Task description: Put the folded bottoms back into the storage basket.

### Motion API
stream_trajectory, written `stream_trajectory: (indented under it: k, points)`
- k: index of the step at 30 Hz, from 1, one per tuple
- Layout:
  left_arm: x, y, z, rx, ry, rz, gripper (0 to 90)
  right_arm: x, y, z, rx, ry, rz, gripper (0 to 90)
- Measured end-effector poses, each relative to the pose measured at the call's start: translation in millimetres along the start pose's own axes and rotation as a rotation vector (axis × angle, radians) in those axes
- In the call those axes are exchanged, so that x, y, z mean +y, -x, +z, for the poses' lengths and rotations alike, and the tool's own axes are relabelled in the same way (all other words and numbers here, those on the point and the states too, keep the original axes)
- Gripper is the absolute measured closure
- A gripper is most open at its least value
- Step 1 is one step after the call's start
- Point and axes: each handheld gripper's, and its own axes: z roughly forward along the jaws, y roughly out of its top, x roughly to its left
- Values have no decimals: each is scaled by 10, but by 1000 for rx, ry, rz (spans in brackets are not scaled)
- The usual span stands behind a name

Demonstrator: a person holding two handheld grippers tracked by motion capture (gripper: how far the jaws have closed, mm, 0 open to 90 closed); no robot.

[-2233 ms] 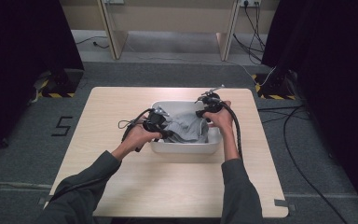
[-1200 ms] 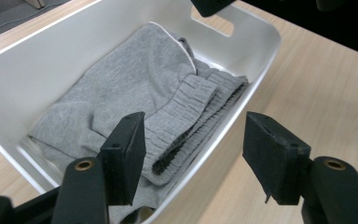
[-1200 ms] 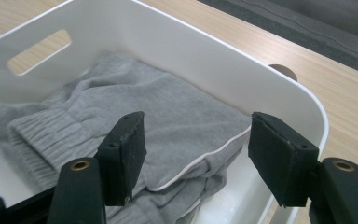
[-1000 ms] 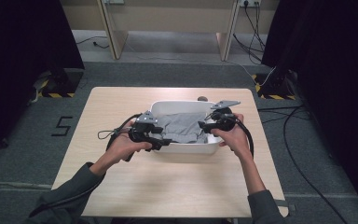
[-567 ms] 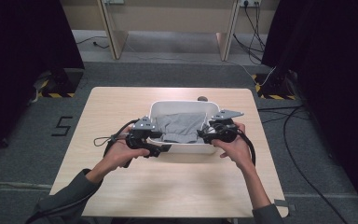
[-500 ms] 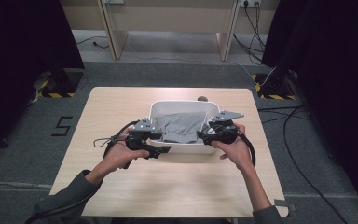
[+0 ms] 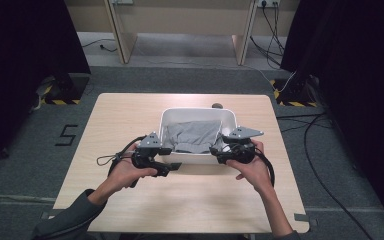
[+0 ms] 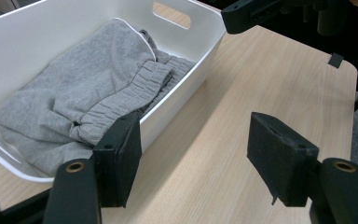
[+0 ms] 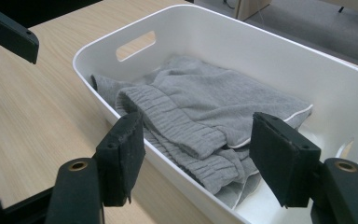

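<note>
Your left gripper (image 8: 193, 163) and right gripper (image 9: 198, 158) both have jaws spread wide, holding nothing. The grey garment (image 7: 192, 135) lies in the white tub (image 7: 197, 162) just beyond both jaw pairs, its ribbed waistband (image 9: 168, 119) running crosswise nearest your right jaws.

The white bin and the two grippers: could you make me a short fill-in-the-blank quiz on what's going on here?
1. The bin holds a folded ____ garment.
2. The bin stands on a ____ table.
3. The jaws of the left gripper and the right gripper both stand ____.
4. In the right gripper view, the bin's end wall has a ____ cut through it.

Missing words: grey; wooden; open; handle slot
</note>
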Motion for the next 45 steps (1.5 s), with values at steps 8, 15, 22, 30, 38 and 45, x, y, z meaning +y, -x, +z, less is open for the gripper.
stream_trajectory:
  k: [8,15,22,30,38,45]
  points:
    - [-98,-11,-27,9,8,-8,347,-96,-19,-50,-1,15,7,362]
    - [-103,-3,-41,8,14,-10,346,-153,-30,-60,6,16,12,362]
    - [-112,25,-52,9,15,0,343,-181,-52,-73,11,24,19,362]
    - [-157,60,-75,5,26,-5,307,-230,-61,-130,7,37,20,361]
    - [-182,91,-123,12,35,-6,262,-310,-72,-187,8,48,31,351]
    - [-228,111,-160,16,44,-19,213,-395,-85,-225,0,60,51,339]
